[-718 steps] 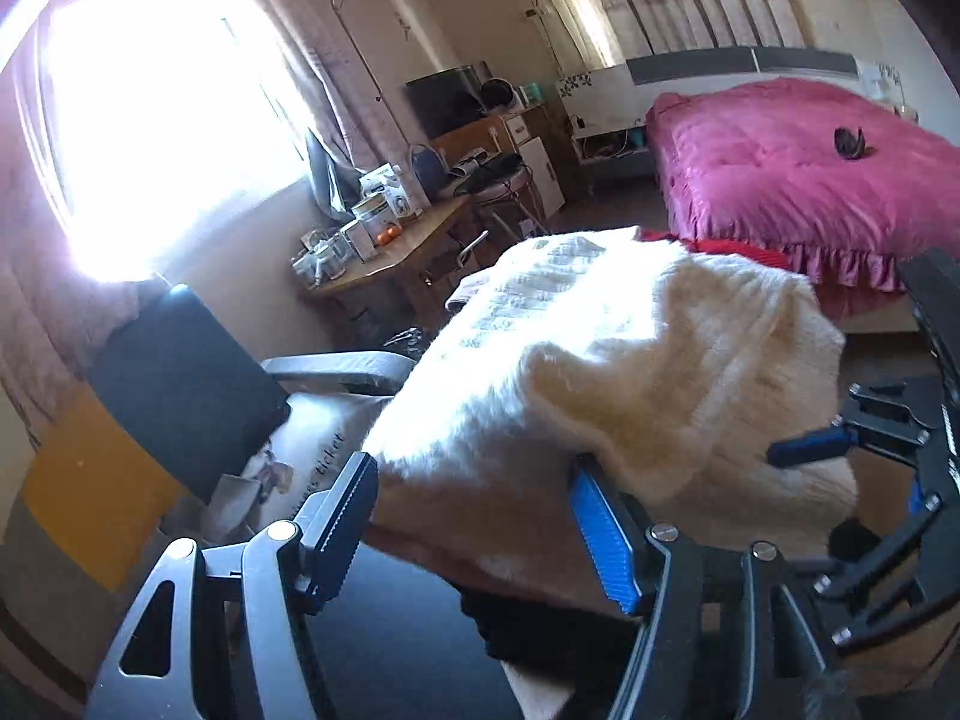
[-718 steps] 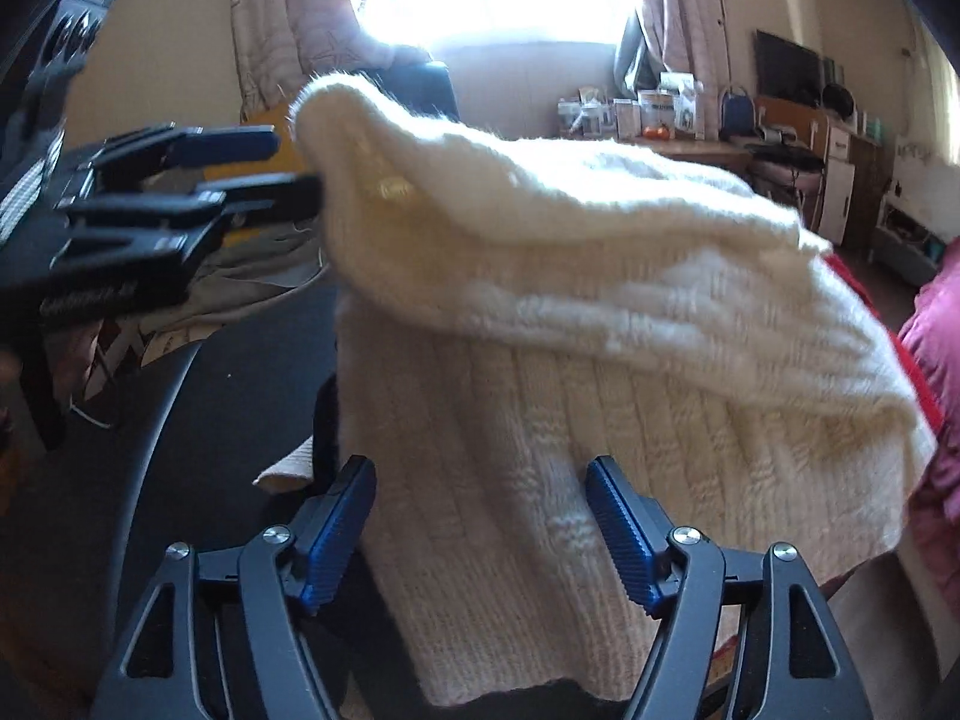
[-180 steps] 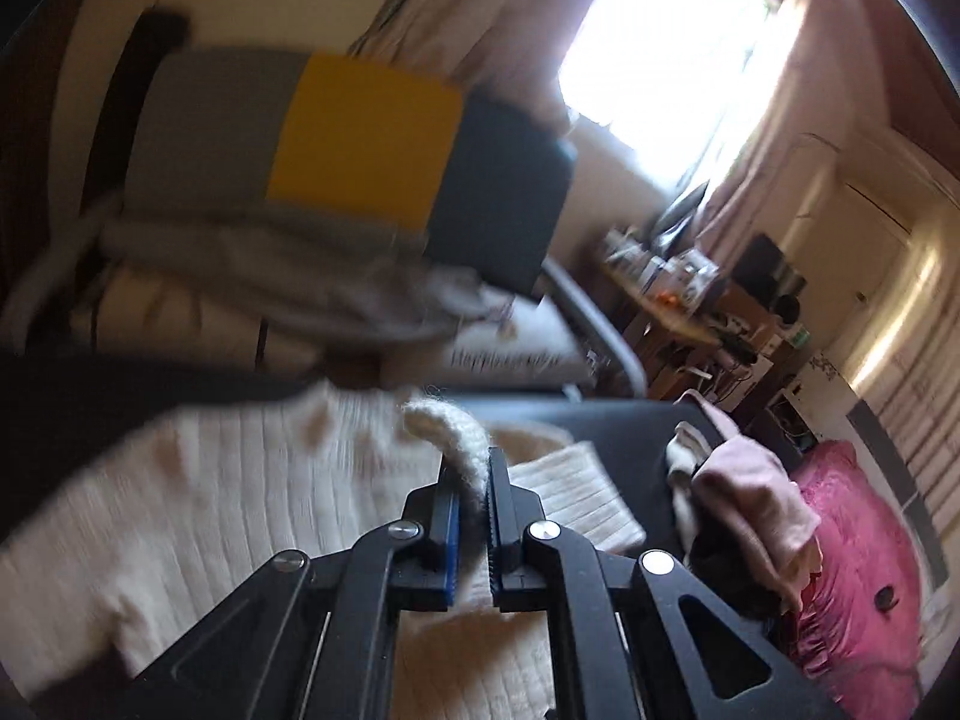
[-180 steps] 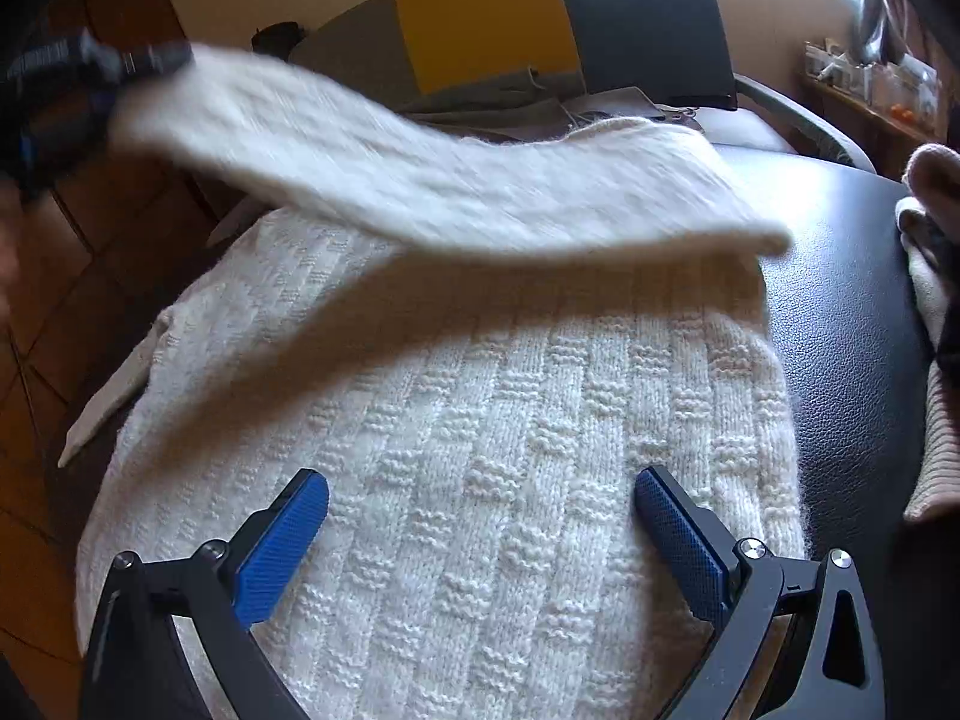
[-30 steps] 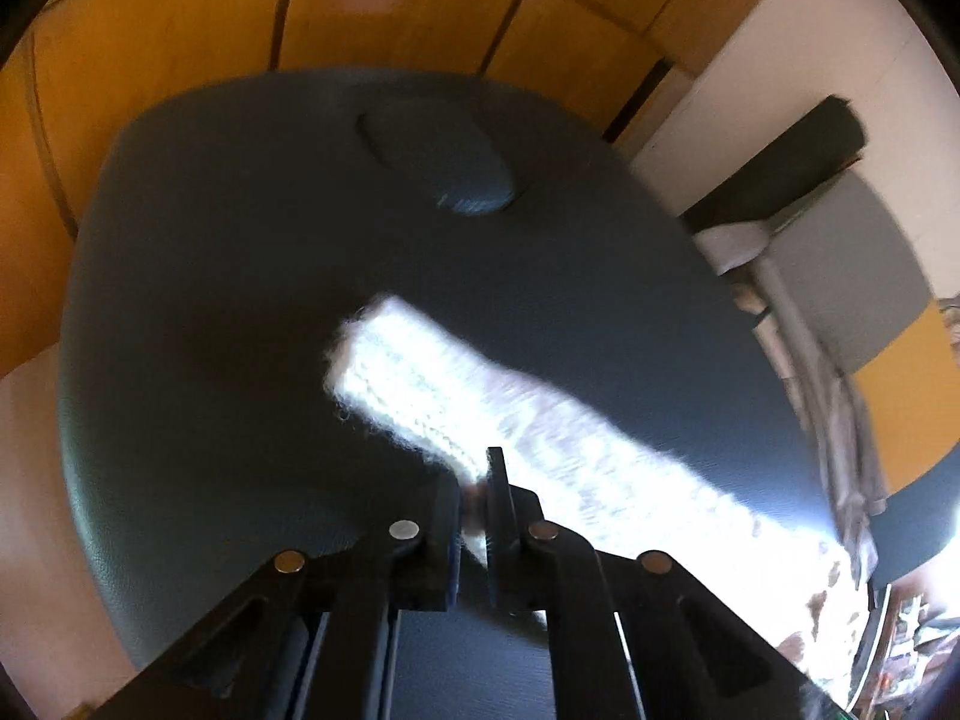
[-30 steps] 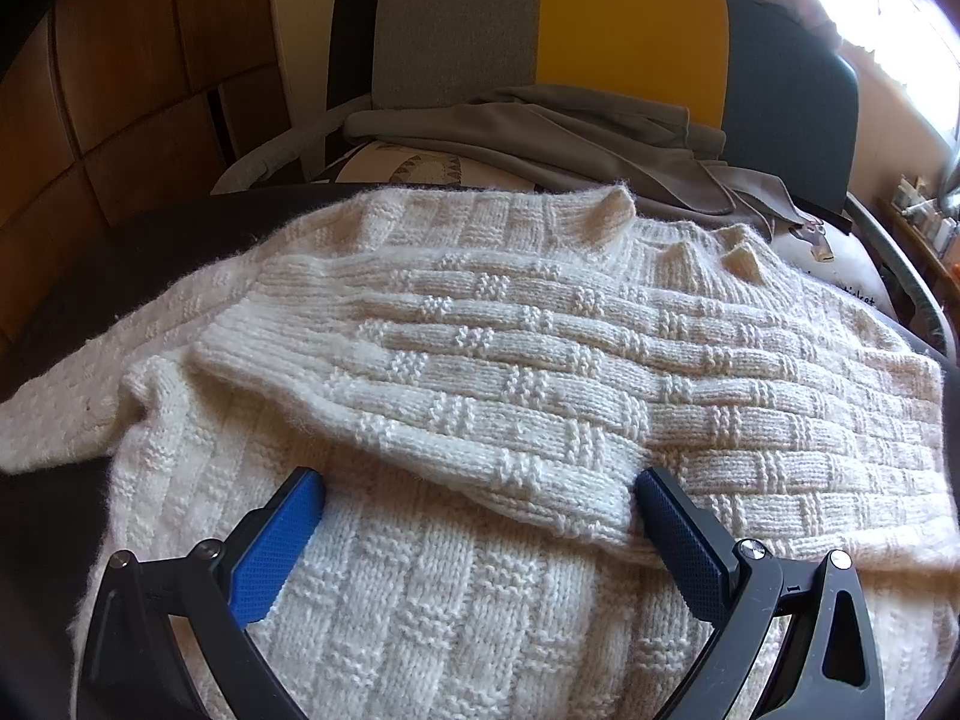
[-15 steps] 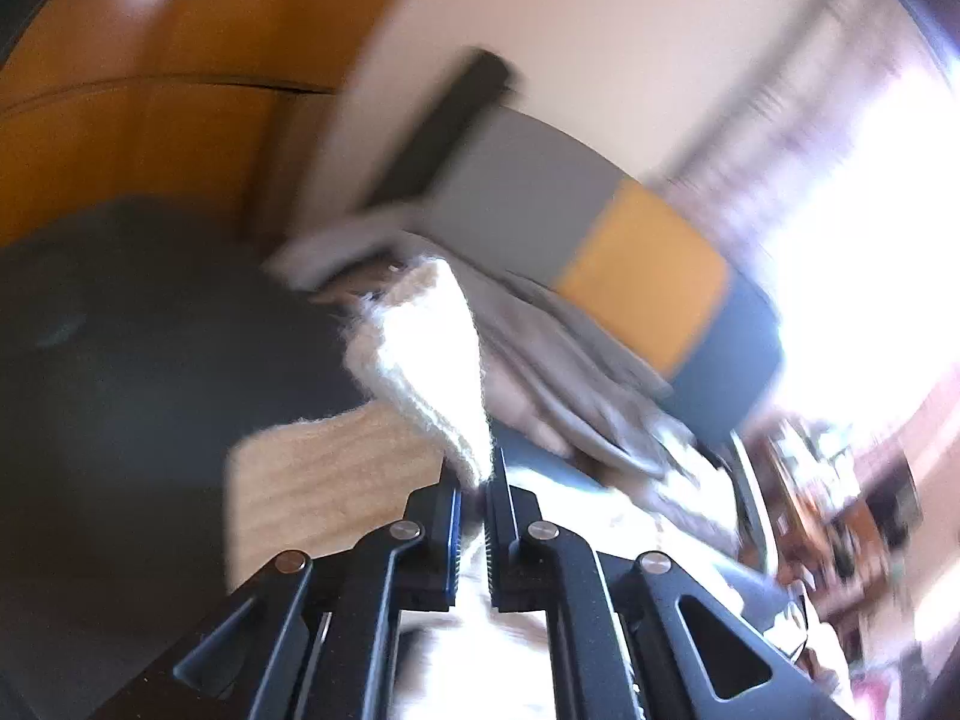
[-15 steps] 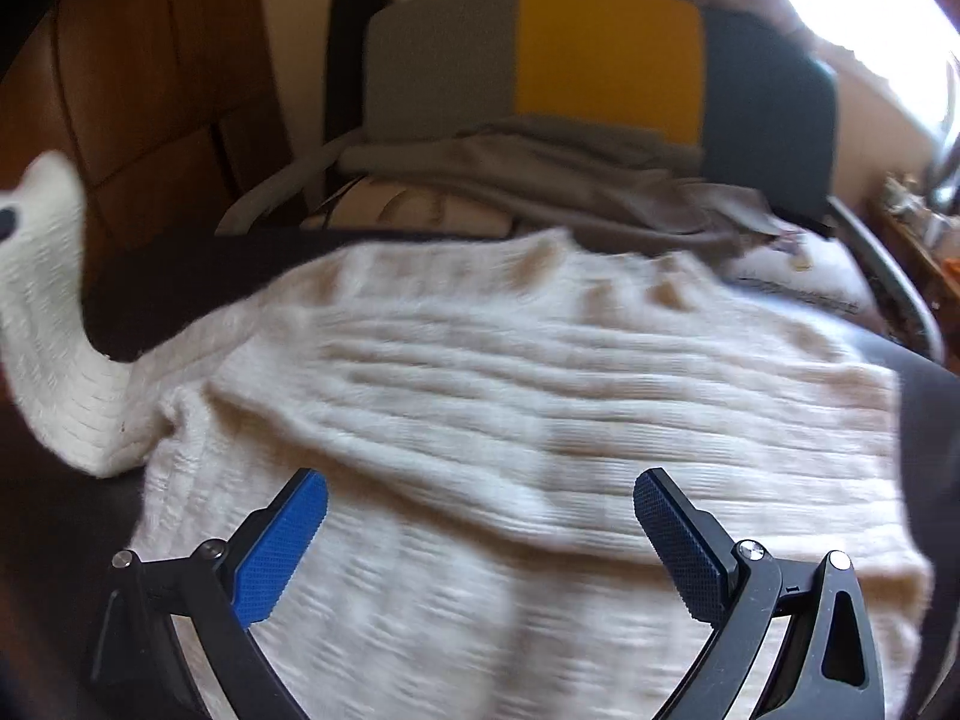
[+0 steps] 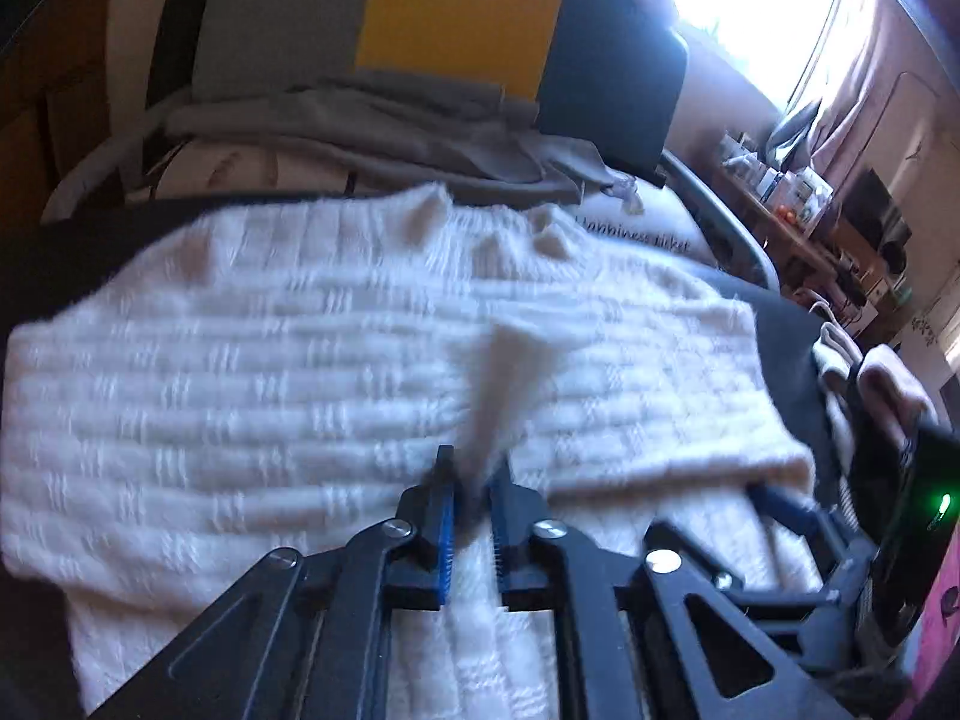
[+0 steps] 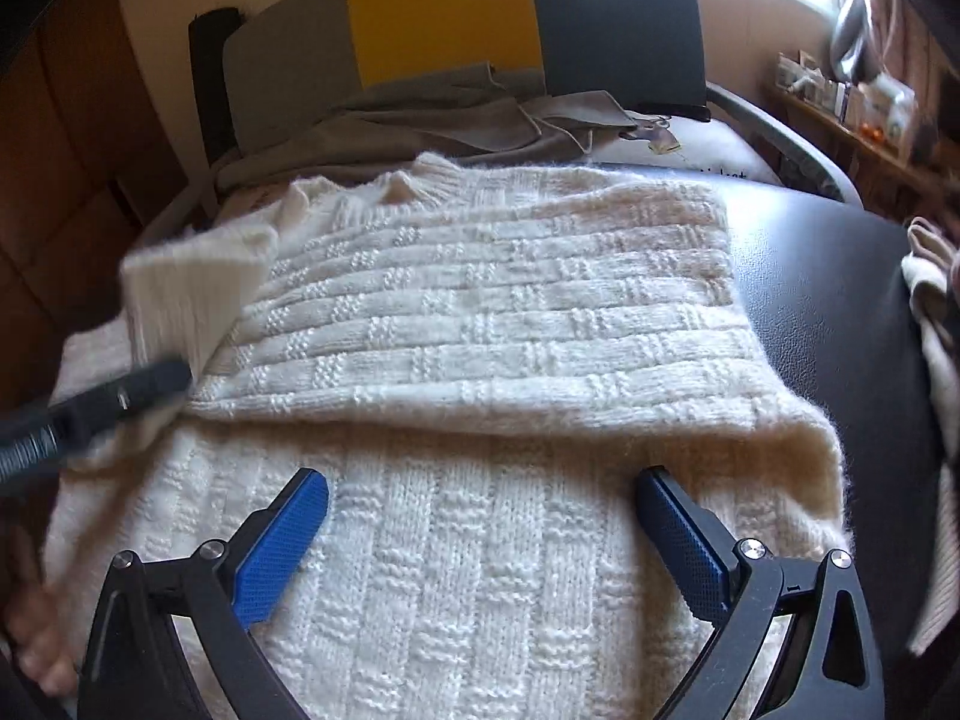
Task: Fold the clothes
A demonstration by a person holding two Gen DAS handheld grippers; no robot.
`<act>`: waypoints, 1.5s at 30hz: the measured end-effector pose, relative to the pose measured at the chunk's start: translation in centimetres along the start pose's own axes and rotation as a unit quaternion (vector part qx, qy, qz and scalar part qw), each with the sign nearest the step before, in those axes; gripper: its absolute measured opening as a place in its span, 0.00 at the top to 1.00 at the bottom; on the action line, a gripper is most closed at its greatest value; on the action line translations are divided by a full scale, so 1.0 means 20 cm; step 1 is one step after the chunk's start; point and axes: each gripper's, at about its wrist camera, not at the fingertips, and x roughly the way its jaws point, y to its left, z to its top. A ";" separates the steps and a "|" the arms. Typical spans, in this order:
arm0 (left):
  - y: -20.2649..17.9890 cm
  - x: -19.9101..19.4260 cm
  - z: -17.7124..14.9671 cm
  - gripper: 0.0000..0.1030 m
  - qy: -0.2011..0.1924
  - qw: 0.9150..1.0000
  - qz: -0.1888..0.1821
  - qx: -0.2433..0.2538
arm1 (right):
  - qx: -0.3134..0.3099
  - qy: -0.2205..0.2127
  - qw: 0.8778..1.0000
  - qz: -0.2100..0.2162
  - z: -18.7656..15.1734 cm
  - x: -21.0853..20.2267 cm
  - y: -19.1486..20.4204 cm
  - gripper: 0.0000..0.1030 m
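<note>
Two grippers work over one cream knitted sweater [image 10: 492, 324] that lies spread on a dark padded surface [image 10: 834, 300]. The left gripper [image 9: 474, 480] has its jaws nearly together, a narrow gap between the blue pads, and they have just been opening a little; the ribbed sleeve cuff [image 9: 504, 384] of the sweater stands up between them, still pinched at its lower edge as far as the blur allows. From the right wrist view that cuff [image 10: 186, 294] hangs over the sweater's left side. The right gripper [image 10: 480, 534] is spread wide and grasps nothing, its pads apart above the sweater's lower body. Behind, a grey, yellow and dark chair back [image 10: 444, 18] carries a grey garment [image 10: 456, 114].
</note>
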 end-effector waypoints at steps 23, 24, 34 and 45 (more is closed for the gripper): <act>0.44 -0.25 -0.39 0.79 -0.044 0.994 0.037 -0.088 | 0.070 0.019 0.986 0.152 0.02 -0.07 0.26 0.30; 0.44 -0.24 -0.39 0.79 -0.045 0.994 0.033 -0.091 | 0.086 0.022 0.982 0.167 0.02 -0.05 0.28 0.30; 0.47 -0.25 -0.40 0.79 -0.049 0.993 0.014 -0.106 | 0.240 -0.006 0.945 0.223 0.04 0.07 0.20 0.30; 0.56 -0.26 -0.33 0.79 -0.046 0.987 -0.015 -0.154 | 0.073 0.002 0.991 0.112 0.20 -0.06 0.43 0.91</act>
